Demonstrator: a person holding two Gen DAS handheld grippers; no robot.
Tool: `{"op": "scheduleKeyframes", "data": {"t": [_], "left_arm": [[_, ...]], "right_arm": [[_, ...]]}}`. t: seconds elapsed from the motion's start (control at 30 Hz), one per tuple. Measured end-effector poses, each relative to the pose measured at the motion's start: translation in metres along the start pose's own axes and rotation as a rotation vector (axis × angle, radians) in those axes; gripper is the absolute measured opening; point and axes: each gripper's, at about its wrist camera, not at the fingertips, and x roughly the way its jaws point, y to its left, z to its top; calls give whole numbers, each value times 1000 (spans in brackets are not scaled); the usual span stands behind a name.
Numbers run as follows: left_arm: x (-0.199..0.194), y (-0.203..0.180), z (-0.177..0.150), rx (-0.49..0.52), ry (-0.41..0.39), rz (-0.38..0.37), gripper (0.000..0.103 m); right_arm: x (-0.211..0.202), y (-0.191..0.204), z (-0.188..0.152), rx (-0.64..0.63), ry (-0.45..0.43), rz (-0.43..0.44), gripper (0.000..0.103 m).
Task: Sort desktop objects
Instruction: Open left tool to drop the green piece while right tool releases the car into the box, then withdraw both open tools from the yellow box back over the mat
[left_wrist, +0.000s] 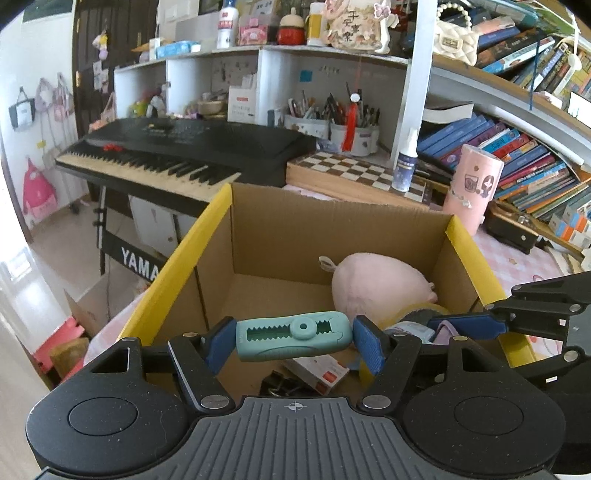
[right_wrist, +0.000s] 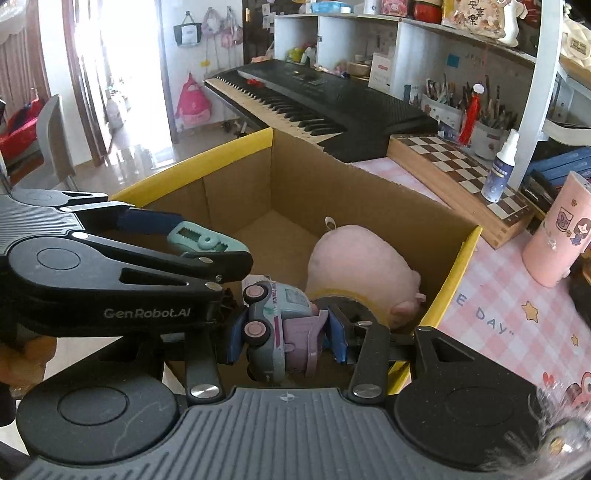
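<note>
An open cardboard box with yellow flaps stands on the desk; it also shows in the right wrist view. My left gripper is shut on a teal correction-tape dispenser and holds it over the box; the dispenser shows in the right wrist view too. My right gripper is shut on a grey and pink toy truck above the box's near edge. A pink plush pig lies in the box, also seen from the right wrist.
A small white and red box and black binder clips lie on the box floor. A pink cylinder, spray bottle, chessboard and black keyboard stand behind. The desk has a pink checked cover.
</note>
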Motion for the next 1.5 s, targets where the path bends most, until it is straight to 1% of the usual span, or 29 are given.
{"op": "scheduleKeyframes", "data": {"t": [0.1, 0.3, 0.4, 0.63, 0.77, 0.93, 1.0, 1.1, 1.23, 1.5], "left_arm": [[0, 1, -1, -8, 0, -2, 69], [-6, 0, -4, -4, -28, 1, 70], [-9, -1, -5, -3, -38, -5, 70], [-26, 0, -9, -18, -68, -35, 70], [-40, -1, -13, 4, -89, -44, 71], [-60, 0, -18, 14, -119, -63, 71], [-68, 2, -21, 14, -130, -72, 74], [-81, 2, -28, 29, -147, -75, 75], [-94, 1, -39, 48, -144, -90, 75], [-115, -4, -70, 84, -104, -132, 75]], "right_arm": [[0, 1, 0, 2, 6, 0, 44], [-1, 1, 1, 24, 15, -8, 44], [-2, 1, 0, 32, 14, -21, 46], [-18, 8, -10, 74, -33, -70, 48], [-31, 13, -16, 105, -62, -95, 50], [-52, 22, -29, 147, -124, -173, 50], [-64, 29, -37, 164, -157, -194, 49], [-77, 40, -46, 181, -194, -245, 50], [-92, 49, -62, 235, -208, -295, 50], [-124, 68, -104, 349, -206, -415, 52]]}}
